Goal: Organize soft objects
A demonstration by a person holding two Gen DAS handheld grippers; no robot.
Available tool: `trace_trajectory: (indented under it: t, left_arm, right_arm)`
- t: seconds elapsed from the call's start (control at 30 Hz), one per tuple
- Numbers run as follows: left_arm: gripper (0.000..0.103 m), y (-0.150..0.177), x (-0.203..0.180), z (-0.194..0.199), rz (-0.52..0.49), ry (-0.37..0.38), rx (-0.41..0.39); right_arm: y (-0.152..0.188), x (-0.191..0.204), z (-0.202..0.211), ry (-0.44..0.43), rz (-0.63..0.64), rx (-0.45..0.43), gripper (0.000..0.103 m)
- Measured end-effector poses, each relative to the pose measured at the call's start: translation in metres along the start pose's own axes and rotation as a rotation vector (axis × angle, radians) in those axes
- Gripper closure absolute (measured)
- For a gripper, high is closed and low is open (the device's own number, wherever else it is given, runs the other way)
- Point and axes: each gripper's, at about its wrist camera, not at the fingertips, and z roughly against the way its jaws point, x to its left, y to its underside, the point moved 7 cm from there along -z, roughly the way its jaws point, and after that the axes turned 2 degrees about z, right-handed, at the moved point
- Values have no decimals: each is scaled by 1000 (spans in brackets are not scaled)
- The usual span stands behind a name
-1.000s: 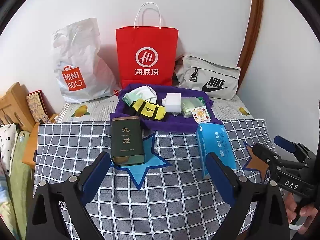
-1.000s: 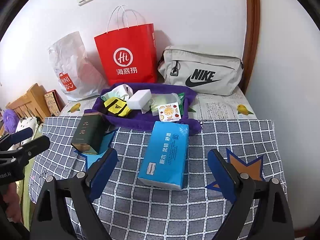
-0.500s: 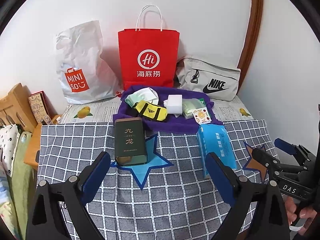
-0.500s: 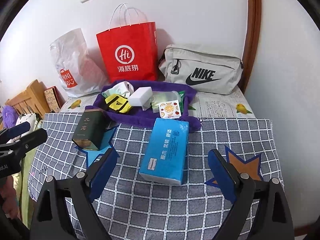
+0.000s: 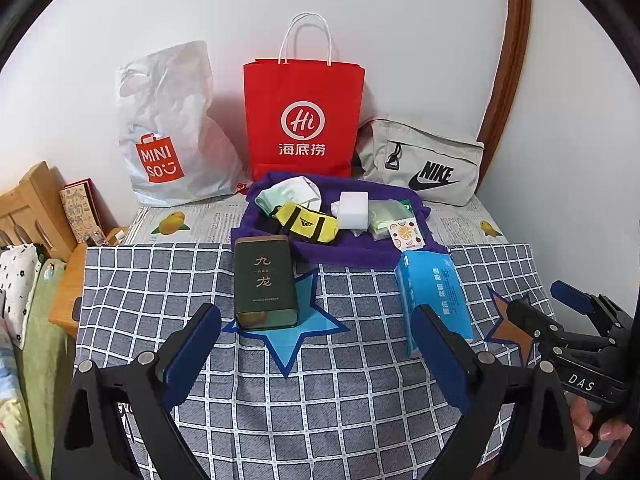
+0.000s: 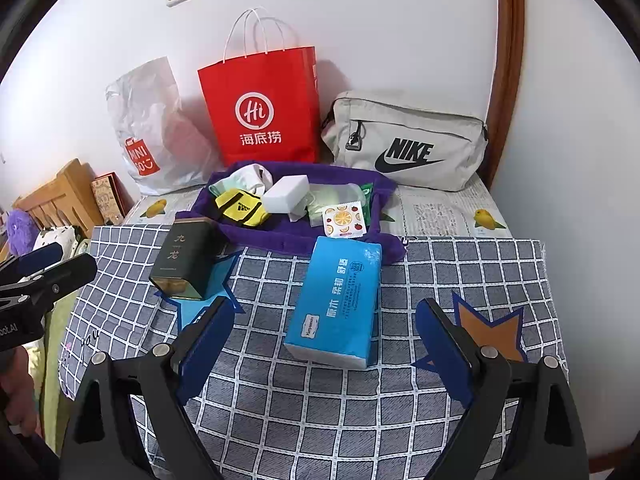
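A purple cloth [image 5: 344,254] [image 6: 280,236] lies at the back of the table with a yellow sock [image 5: 308,226] [image 6: 240,208], a white sponge block [image 5: 354,210] [image 6: 286,192], pale green items and a fruit-print packet [image 5: 406,234] [image 6: 344,220] on it. A blue tissue pack [image 5: 436,296] [image 6: 340,300] lies on the checked tablecloth [image 5: 340,380]. A dark green tea tin [image 5: 264,280] [image 6: 186,258] stands on a blue star. My left gripper [image 5: 316,360] and right gripper [image 6: 324,356] hover open and hold nothing, short of these things.
Against the wall stand a white MINISO bag [image 5: 168,132], a red paper bag [image 5: 302,120] and a grey Nike pouch [image 5: 424,164]. An orange star [image 6: 490,330] marks the cloth at right. A wooden headboard [image 5: 28,208] and bedding lie left.
In the left wrist view everything has slid slightly down and right; otherwise both grippers stay open and nothing on the table has moved.
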Motion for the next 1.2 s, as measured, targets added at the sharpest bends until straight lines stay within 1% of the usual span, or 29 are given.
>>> trace_trajectory:
  t: [1.2]
  left_arm:
    - [7, -1, 2, 6, -4, -4, -9]
  right_arm:
    - [-1, 4, 2, 5, 17, 0, 12]
